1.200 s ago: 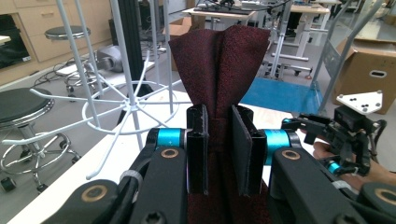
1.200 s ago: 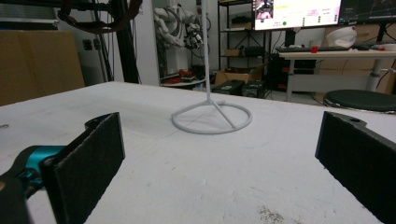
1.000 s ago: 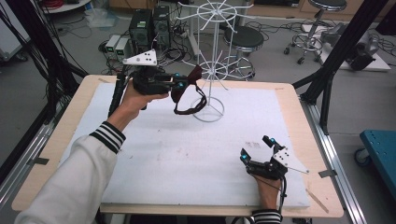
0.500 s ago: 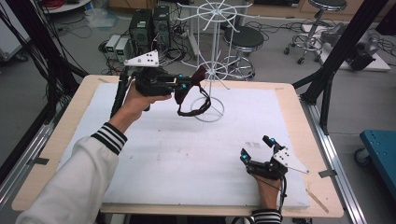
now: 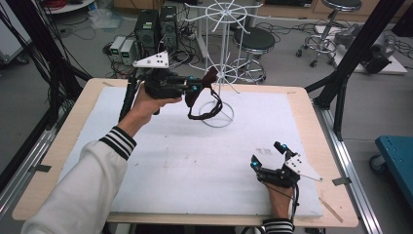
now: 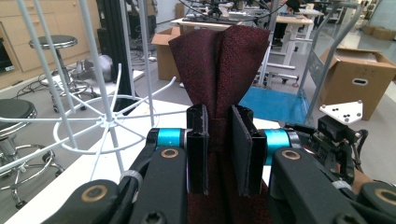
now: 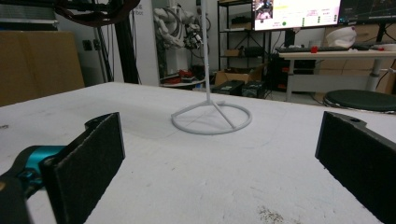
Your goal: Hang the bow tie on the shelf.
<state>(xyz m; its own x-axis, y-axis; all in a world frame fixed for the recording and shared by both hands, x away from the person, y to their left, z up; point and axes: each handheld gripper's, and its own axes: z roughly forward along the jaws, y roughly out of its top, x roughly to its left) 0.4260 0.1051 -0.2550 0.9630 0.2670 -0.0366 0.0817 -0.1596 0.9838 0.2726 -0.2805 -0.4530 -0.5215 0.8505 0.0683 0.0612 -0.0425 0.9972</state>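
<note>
My left gripper [image 5: 194, 89] is held above the back of the table, shut on a dark red cloth band [image 5: 204, 105]. The band hangs from it as a loop beside the white wire rack [image 5: 223, 29]. In the left gripper view the folded cloth [image 6: 219, 65] rises from between the pads [image 6: 198, 144], which pinch it, and the rack's spokes [image 6: 100, 123] stand close at the left. My right gripper [image 5: 267, 155] rests on the white mat at the front right. Its jaws stand wide open with nothing between them, and they face the rack's ring base [image 7: 211, 119].
The white mat [image 5: 185, 161] covers most of the wooden table [image 5: 311, 126]. Black frame posts [image 5: 350, 53] stand at the table's left and right. Stools and computer cases sit on the floor behind.
</note>
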